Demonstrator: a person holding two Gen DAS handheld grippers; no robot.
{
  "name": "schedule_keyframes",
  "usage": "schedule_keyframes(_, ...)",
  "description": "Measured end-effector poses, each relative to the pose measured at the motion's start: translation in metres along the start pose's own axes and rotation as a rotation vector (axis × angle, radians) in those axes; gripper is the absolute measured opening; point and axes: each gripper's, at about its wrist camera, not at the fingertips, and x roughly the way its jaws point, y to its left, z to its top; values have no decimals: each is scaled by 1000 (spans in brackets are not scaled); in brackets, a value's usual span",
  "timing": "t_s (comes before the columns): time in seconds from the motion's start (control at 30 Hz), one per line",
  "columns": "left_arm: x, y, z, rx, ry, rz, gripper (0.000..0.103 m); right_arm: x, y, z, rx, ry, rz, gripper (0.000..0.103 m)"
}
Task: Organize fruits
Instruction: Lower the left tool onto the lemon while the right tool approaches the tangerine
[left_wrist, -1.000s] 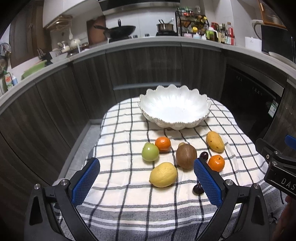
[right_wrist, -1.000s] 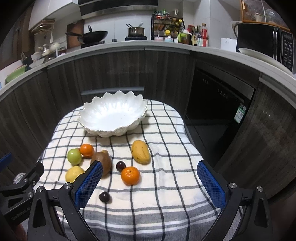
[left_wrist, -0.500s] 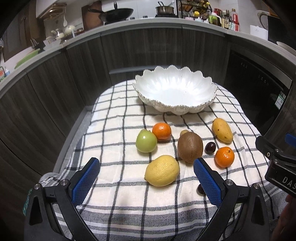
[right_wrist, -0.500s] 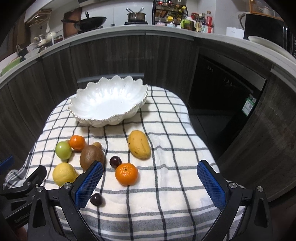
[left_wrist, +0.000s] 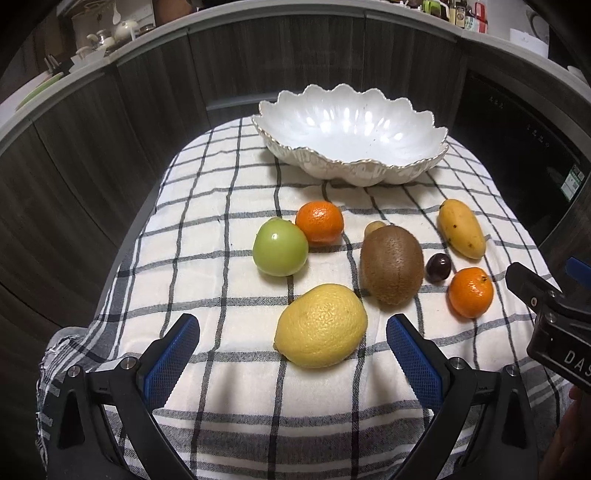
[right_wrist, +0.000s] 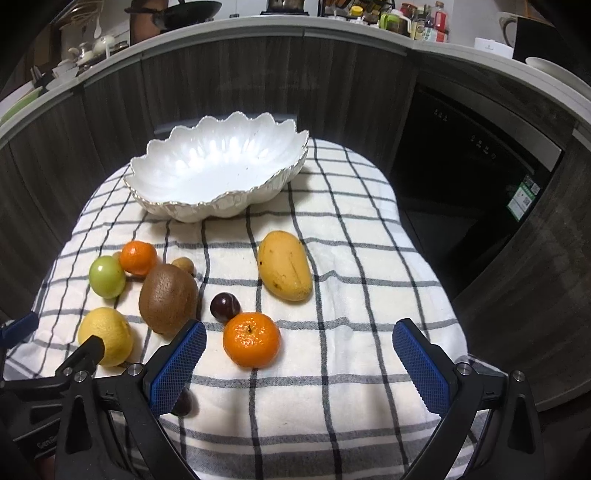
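- The bowl (left_wrist: 351, 136) sits at the far end of the surface (left_wrist: 207, 229), on the cloth, with nothing in it.
- Before it, on the left, the apple (left_wrist: 280, 248) touches a mandarin (left_wrist: 319, 223) just behind it.
- The lemon (left_wrist: 320, 325) lies nearest, before the apple.
- The kiwi (left_wrist: 391, 264) lies right of the lemon, with a small round fruit (left_wrist: 375, 228) behind it.
- Right of the kiwi lies a cherry (left_wrist: 438, 267), then a second mandarin (left_wrist: 470, 292).
- The mango (left_wrist: 461, 228) lies behind these, far right.

I see a checked cloth (left_wrist: 221, 229) covering the table, white bowl (left_wrist: 351, 136) at twelve o'clock, loose fruit toward six.
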Motion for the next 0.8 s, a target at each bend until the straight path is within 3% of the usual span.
schedule_keyframes(0.4, 27, 3, 1, -4, 74, -5, 103, 27, 9, 0, -26, 60, 23, 101)
schedule_keyframes(0.57, 36, 0, 2, 4, 90, -11, 102, 40, 10, 1, -27, 95, 38, 91)
schedule_keyframes(0.8, 46, -3, 3, 15, 112, -23, 100, 53, 14, -1, -32, 127, 55, 86)
